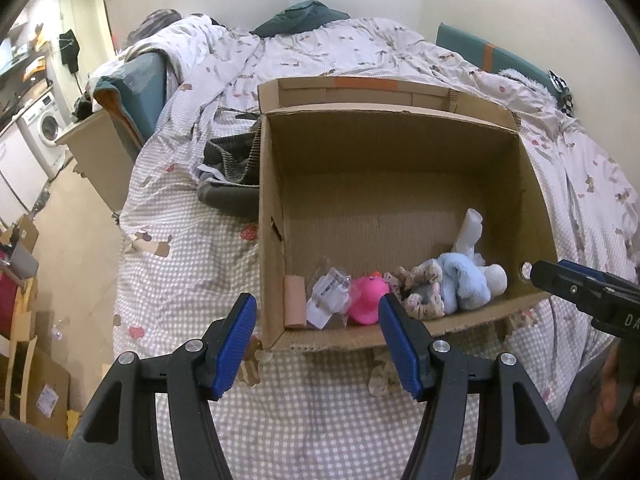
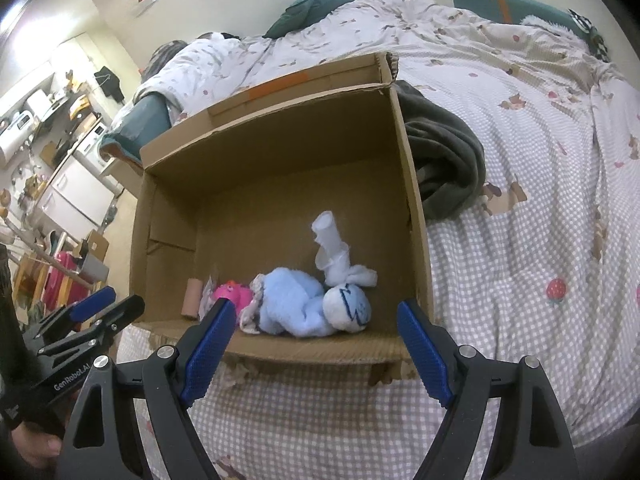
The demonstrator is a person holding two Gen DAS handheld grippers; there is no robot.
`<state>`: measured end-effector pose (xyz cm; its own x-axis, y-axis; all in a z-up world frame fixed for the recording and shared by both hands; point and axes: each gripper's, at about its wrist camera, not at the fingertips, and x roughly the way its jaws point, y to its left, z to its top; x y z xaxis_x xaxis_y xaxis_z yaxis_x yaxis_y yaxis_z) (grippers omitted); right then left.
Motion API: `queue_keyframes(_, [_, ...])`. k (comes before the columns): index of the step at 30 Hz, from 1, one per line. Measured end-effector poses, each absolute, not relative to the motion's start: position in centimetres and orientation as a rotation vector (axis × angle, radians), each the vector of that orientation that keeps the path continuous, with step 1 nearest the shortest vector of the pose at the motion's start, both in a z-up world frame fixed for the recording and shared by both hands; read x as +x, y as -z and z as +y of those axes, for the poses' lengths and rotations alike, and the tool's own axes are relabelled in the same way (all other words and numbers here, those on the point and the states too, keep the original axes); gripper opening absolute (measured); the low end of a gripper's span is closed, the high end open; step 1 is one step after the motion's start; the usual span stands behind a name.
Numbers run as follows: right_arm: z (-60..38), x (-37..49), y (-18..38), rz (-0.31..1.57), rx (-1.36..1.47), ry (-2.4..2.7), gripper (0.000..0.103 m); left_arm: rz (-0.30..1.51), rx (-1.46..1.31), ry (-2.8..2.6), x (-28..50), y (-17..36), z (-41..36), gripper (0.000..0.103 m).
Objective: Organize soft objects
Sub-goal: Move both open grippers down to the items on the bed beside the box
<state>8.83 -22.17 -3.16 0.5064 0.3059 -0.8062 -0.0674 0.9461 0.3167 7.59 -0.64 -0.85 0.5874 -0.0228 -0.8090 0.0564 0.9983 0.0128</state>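
Inside cardboard box (image 2: 404, 184), white rolled sock (image 2: 328, 236) upright, tilted left, blue plush (image 2: 292, 308) lying crosswise

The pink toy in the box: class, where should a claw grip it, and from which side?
Grip the pink toy across its rounded body, coming from above. It lies low against the cardboard box's near wall, squeezed between a plastic packet and the plush, so sideways entry looks blocked.

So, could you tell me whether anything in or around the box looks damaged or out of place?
The cardboard box has a ragged near edge and a torn left wall. A dark grey blanket lies crumpled against it.
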Motion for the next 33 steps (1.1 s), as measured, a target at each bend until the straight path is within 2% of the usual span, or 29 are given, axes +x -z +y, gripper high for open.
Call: queue_keyframes(33, [-20.7,3.3,5.1,1.103,0.311,-0.263,0.088,1.027,-0.056,-0.042,3.1,2.2,0.9,0.060])
